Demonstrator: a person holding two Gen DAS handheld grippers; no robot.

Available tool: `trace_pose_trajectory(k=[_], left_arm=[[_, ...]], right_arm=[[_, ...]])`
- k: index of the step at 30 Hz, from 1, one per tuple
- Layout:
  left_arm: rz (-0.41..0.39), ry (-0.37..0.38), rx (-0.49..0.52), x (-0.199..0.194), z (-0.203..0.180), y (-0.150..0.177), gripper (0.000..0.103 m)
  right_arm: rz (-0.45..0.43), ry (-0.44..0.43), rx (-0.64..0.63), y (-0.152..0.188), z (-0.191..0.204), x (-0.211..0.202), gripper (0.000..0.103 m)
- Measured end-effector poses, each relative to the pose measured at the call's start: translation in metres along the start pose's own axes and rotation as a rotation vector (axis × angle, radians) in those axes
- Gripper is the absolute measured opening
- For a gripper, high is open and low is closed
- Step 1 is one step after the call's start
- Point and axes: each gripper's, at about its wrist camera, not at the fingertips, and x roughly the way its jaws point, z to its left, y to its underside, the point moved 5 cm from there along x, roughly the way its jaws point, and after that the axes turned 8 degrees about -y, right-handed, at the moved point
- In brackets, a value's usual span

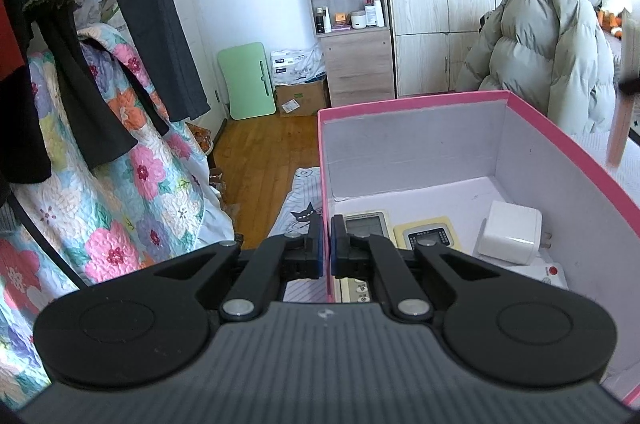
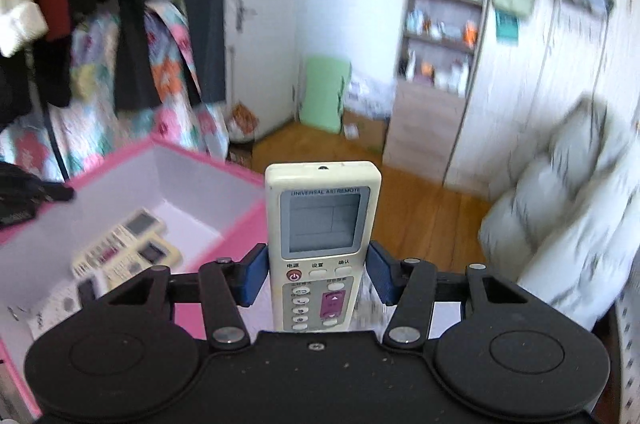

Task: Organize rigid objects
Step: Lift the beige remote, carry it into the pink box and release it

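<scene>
My left gripper (image 1: 326, 246) is shut on the near left wall of a pink box (image 1: 420, 100), one finger inside and one outside. Inside the box lie two cream remotes (image 1: 368, 222) (image 1: 426, 234) and a white power adapter (image 1: 510, 238). My right gripper (image 2: 318, 274) is shut on a cream universal air-conditioner remote (image 2: 322, 224), held upright in the air to the right of the pink box (image 2: 240, 232). Two remotes (image 2: 120, 244) also show in the box in the right wrist view.
A floral quilt (image 1: 120, 184) and dark hanging clothes (image 1: 80, 64) are on the left. A wooden floor (image 1: 260, 152), a green board (image 1: 248, 84), a shelf unit (image 1: 348, 4) and a wardrobe lie beyond. A pale puffer jacket (image 1: 540, 52) is on the right.
</scene>
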Motion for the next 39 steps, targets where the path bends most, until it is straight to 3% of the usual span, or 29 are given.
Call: trace_pose_trajectory(k=[3, 8, 15, 21, 24, 31, 36, 39], left_arm=[[0.001, -0.016, 0.024, 0.0, -0.003, 0.0, 0.003], [0.0, -0.004, 0.015, 0.001, -0.003, 0.0, 0.003], [-0.003, 0.01, 0.0, 0.001, 0.0, 0.001, 0.003], [-0.006, 0.03, -0.031, 0.002, 0.004, 0.001, 0.002], [-0.005, 0.035, -0.047, 0.002, 0.004, 0.002, 0.002], [-0.008, 0.051, -0.049, 0.002, 0.004, 0.003, 0.002], [-0.008, 0.044, -0.043, 0.001, 0.003, 0.002, 0.002], [-0.008, 0.034, -0.033, 0.001, 0.001, 0.002, 0.002]], right_arm=[[-0.064, 0.056, -0.124, -0.027, 0.019, -0.016, 0.058], [-0.043, -0.011, -0.276, -0.057, 0.053, -0.016, 0.058], [0.064, -0.095, -0.467, -0.06, 0.108, 0.002, 0.058], [0.296, -0.159, -0.707, -0.044, 0.147, 0.058, 0.058], [0.36, -0.177, -0.733, -0.033, 0.156, 0.084, 0.058], [0.395, -0.234, -0.796, -0.016, 0.178, 0.118, 0.058], [0.408, -0.37, -0.736, -0.015, 0.184, 0.127, 0.057], [0.366, -0.367, -0.719, -0.017, 0.183, 0.117, 0.058]])
